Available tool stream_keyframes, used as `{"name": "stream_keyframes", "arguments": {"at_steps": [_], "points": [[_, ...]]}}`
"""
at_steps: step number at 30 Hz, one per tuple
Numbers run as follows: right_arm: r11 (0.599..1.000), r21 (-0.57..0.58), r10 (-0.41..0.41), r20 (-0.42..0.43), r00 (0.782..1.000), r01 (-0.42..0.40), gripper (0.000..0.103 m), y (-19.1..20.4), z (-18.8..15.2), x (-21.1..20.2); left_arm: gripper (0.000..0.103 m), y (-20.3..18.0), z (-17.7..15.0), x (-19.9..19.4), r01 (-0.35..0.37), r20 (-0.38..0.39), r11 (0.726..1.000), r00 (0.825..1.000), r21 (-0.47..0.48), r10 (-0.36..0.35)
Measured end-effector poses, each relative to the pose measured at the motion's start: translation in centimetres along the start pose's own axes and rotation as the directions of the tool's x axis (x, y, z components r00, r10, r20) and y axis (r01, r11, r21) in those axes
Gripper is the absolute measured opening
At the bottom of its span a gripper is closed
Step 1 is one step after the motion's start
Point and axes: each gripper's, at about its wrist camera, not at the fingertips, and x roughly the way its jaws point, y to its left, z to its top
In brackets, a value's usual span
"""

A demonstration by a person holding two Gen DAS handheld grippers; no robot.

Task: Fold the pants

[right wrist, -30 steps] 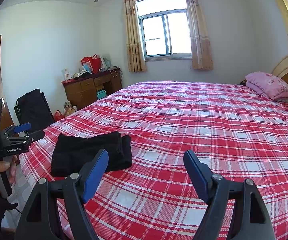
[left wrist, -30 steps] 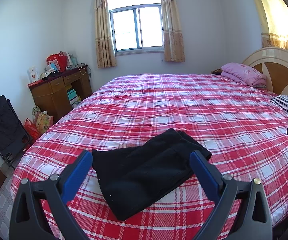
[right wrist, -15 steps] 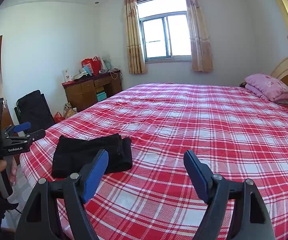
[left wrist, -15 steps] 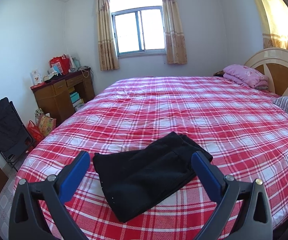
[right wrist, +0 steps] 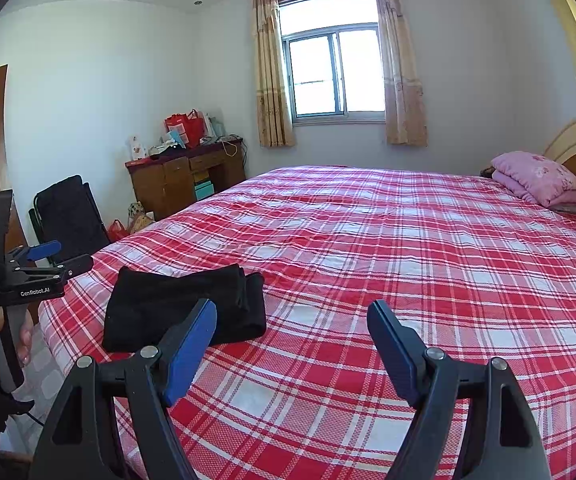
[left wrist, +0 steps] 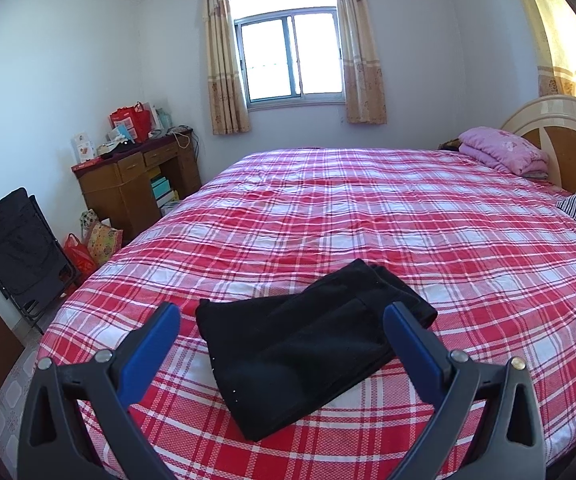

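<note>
We see the black pants (left wrist: 308,348) lying folded into a compact bundle on the red plaid bed (left wrist: 368,220), near its foot-end corner, well away from the pink blanket (left wrist: 504,152) by the headboard. Our left gripper (left wrist: 281,320) hangs above the pants with its blue fingers spread wide, empty; its right finger hides part of the bundle's right edge. Our right gripper (right wrist: 292,316) is likewise spread and empty, over bare bedcover just right of the pants, its left finger covering the bundle's near edge. The folds inside the dark fabric are hard to make out.
</note>
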Motion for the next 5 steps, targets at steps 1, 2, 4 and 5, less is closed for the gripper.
{"name": "stream_keyframes", "arguments": {"at_steps": [1,2,4,5], "points": [[1.000,0.000,0.000,-0.002,1.000,0.000,0.079,-0.01,-0.03,0.05,0.103,-0.02,-0.04,0.04,-0.001,-0.002,1.000,1.000,0.001,0.001],[1.000,-0.001,0.000,-0.004,1.000,0.000,0.079,0.02,-0.07,0.11,0.103,-0.03,-0.09,0.03,-0.001,-0.001,1.000,1.000,0.001,0.001],[1.000,-0.003,0.001,-0.007,1.000,-0.001,0.079,0.06,-0.11,0.17,0.103,-0.04,-0.06,0.08,0.005,0.004,1.000,1.000,0.002,-0.005],[1.000,-0.003,0.001,-0.007,1.000,-0.001,0.079,0.08,-0.13,0.18,0.103,-0.06,-0.07,0.14,0.007,0.004,1.000,1.000,0.004,-0.007]]}}
